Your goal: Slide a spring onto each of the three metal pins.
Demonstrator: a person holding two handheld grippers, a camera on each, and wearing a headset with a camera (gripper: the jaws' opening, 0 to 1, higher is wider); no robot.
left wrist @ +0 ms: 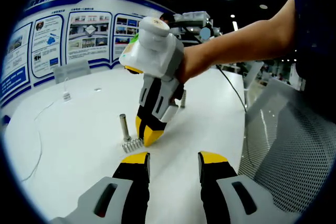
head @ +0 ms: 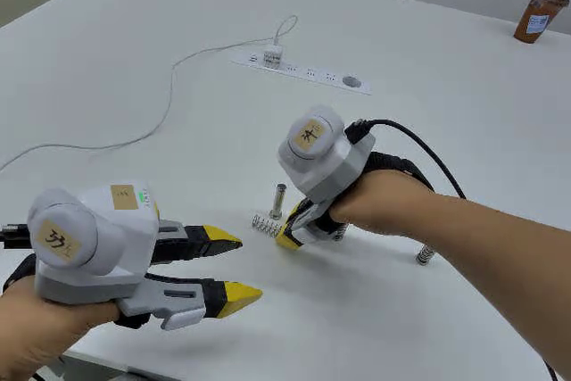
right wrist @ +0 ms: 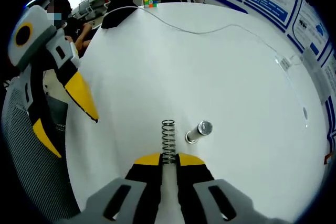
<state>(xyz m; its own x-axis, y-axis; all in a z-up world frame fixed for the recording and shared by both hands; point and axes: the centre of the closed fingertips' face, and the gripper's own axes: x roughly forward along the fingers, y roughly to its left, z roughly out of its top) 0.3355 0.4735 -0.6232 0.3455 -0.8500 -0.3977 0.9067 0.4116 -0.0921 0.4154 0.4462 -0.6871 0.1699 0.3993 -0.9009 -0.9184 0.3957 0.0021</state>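
A bare metal pin point(head: 278, 200) stands upright on the white table point(head: 178, 86). Just in front of it my right gripper point(head: 287, 240) is shut on one end of a spring point(head: 265, 224), which lies low over the table and points left beside the pin's foot. In the right gripper view the spring point(right wrist: 168, 137) sticks straight out from the shut gripper point(right wrist: 169, 159), left of the pin point(right wrist: 198, 131). My left gripper point(head: 234, 265) hovers open and empty at the lower left. Its own view has the gripper point(left wrist: 175, 158) facing the spring point(left wrist: 132, 144) and pin point(left wrist: 124, 127).
Another spring point(head: 425, 254) stands upright to the right of the person's wrist, and a further one point(head: 341, 232) peeks from behind the right gripper. A power strip point(head: 299, 70) with a white cable lies farther back. A drink cup point(head: 539, 13) stands far right.
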